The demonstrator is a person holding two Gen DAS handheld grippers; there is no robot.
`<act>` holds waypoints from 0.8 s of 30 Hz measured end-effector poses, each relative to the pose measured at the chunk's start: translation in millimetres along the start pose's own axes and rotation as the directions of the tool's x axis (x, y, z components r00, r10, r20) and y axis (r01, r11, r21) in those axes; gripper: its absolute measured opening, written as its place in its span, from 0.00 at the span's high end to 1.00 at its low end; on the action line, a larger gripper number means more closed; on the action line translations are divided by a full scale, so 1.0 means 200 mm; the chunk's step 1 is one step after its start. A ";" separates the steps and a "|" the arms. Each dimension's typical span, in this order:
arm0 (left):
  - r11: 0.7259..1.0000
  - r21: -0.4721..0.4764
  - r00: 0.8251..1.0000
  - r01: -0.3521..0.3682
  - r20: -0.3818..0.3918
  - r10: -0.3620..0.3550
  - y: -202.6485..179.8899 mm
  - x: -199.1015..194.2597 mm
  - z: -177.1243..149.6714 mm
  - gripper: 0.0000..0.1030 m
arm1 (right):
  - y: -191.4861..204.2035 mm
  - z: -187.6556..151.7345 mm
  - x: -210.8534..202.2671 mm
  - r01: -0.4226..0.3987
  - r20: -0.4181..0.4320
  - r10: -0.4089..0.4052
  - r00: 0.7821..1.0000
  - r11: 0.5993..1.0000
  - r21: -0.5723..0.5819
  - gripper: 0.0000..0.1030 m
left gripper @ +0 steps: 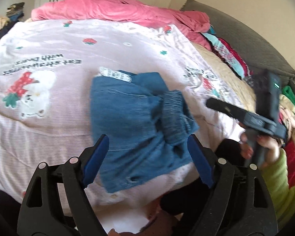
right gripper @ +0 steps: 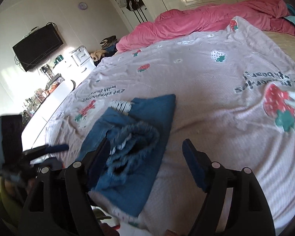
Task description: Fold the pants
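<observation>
Folded blue denim pants [left gripper: 131, 114] [right gripper: 147, 118] lie in a compact bundle on the pale strawberry-print blanket [left gripper: 68, 49] [right gripper: 206, 68], elastic waistband [left gripper: 173, 108] bunched on top. My left gripper [left gripper: 147, 139] hovers open over the bundle's near edge, its blue pads apart on either side without pressing the cloth. In its own view my right gripper [right gripper: 146, 143] is open too, its left finger over the waistband and its right one over bare blanket. A hand in a green sleeve [left gripper: 275, 177] holds the right gripper [left gripper: 226, 109] to the right of the pants. The left gripper [right gripper: 55, 149] shows blurred at the left.
A rumpled pink duvet [left gripper: 108, 7] [right gripper: 206, 19] lies along the bed's far side. A heap of colourful clothes [left gripper: 226, 59] sits against the grey headboard [left gripper: 255, 43]. Beyond the bed stand a wall TV [right gripper: 37, 47], a white dresser [right gripper: 55, 98] and wardrobes.
</observation>
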State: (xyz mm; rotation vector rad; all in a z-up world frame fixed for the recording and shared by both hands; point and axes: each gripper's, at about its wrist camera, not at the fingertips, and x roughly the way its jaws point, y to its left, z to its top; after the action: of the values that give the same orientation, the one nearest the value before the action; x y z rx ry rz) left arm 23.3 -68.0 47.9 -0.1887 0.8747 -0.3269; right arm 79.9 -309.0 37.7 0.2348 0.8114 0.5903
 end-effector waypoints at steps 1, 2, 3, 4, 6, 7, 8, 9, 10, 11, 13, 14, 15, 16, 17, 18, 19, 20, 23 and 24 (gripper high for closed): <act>1.000 0.000 1.000 -0.009 0.004 0.009 0.01 0.00 0.01 0.25 | 0.01 -0.02 -0.02 0.001 -0.001 -0.001 1.000 1.000 -0.006 0.28; 1.000 -0.002 1.000 -0.018 0.006 0.018 0.02 0.00 0.01 0.25 | 0.03 -0.05 -0.03 0.000 -0.007 0.000 1.000 1.000 -0.018 0.28; 1.000 -0.006 1.000 -0.024 0.005 0.024 0.04 0.00 0.01 0.24 | 0.06 -0.06 -0.03 0.001 -0.010 -0.001 1.000 0.999 -0.033 0.28; 1.000 -0.012 1.000 -0.027 0.005 0.027 0.05 0.00 0.01 0.24 | 0.08 -0.09 -0.05 0.003 -0.014 -0.003 1.000 0.999 -0.048 0.28; 0.999 -0.025 0.999 -0.032 0.003 0.032 0.08 0.00 0.00 0.23 | 0.13 -0.14 -0.06 -0.005 -0.032 0.003 0.999 0.997 -0.079 0.28; 0.999 -0.032 0.999 -0.036 0.001 0.036 0.10 0.01 0.00 0.22 | 0.16 -0.16 -0.06 -0.011 -0.042 0.007 0.999 0.996 -0.093 0.28; 0.999 -0.035 0.999 -0.040 0.000 0.040 0.11 0.01 0.00 0.22 | 0.19 -0.18 -0.06 -0.013 -0.051 0.008 0.999 0.994 -0.110 0.28; 0.998 -0.038 0.999 -0.045 -0.001 0.045 0.12 0.01 0.00 0.22 | 0.22 -0.21 -0.06 -0.016 -0.058 0.008 0.998 0.992 -0.126 0.28; 0.998 -0.041 0.999 -0.050 -0.003 0.050 0.13 0.02 0.01 0.21 | 0.25 -0.23 -0.06 -0.021 -0.070 0.011 0.997 0.989 -0.144 0.28; 0.997 -0.047 0.998 -0.057 -0.007 0.056 0.15 0.04 0.01 0.20 | 0.28 -0.24 -0.05 -0.024 -0.076 0.012 0.997 0.987 -0.158 0.27; 0.996 -0.059 0.998 -0.066 -0.014 0.065 0.18 0.06 0.02 0.19 | 0.34 -0.26 -0.04 -0.020 -0.075 0.006 0.997 0.983 -0.181 0.22; 0.995 -0.064 0.997 -0.072 -0.015 0.071 0.20 0.07 0.03 0.19 | 0.35 -0.26 -0.04 -0.013 -0.073 -0.001 0.997 0.983 -0.186 0.22; 0.995 -0.067 0.997 -0.078 -0.017 0.077 0.21 0.08 0.04 0.18 | 0.38 -0.25 -0.03 0.001 -0.067 -0.014 0.998 0.982 -0.191 0.22; 0.994 -0.071 0.996 -0.084 -0.019 0.083 0.23 0.09 0.05 0.18 | 0.40 -0.25 -0.02 0.017 -0.058 -0.029 0.998 0.980 -0.199 0.22; 0.993 -0.074 0.996 -0.089 -0.018 0.088 0.25 0.10 0.07 0.18 | 0.42 -0.24 -0.02 0.038 -0.043 -0.048 0.998 0.978 -0.205 0.22; 0.993 -0.076 0.995 -0.094 -0.020 0.093 0.26 0.11 0.08 0.18 | 0.44 -0.23 -0.02 0.048 -0.029 -0.055 0.998 0.977 -0.206 0.22; 0.992 -0.081 0.995 -0.100 -0.025 0.099 0.27 0.13 0.09 0.18 | 0.47 -0.22 -0.02 0.053 -0.017 -0.057 0.998 0.976 -0.210 0.22; 0.992 -0.088 0.995 -0.096 -0.028 0.093 0.29 0.15 0.11 0.18 | 0.49 -0.22 -0.01 0.052 -0.014 -0.057 0.998 0.974 -0.221 0.22; 0.992 -0.115 0.997 -0.056 -0.053 0.050 0.34 0.23 0.17 0.18 | 0.62 -0.25 0.06 0.049 -0.051 -0.067 0.996 0.952 -0.301 0.22; 0.991 -0.125 0.997 -0.042 -0.064 0.034 0.35 0.26 0.19 0.18 | 0.65 -0.27 0.09 0.056 -0.068 -0.081 0.994 0.948 -0.315 0.22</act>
State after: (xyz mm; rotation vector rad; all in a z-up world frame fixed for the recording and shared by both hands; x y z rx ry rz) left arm 98.6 -19.2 14.2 -0.2804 0.9603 -0.2430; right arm -2.7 -194.3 44.1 -0.1084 0.7879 0.6564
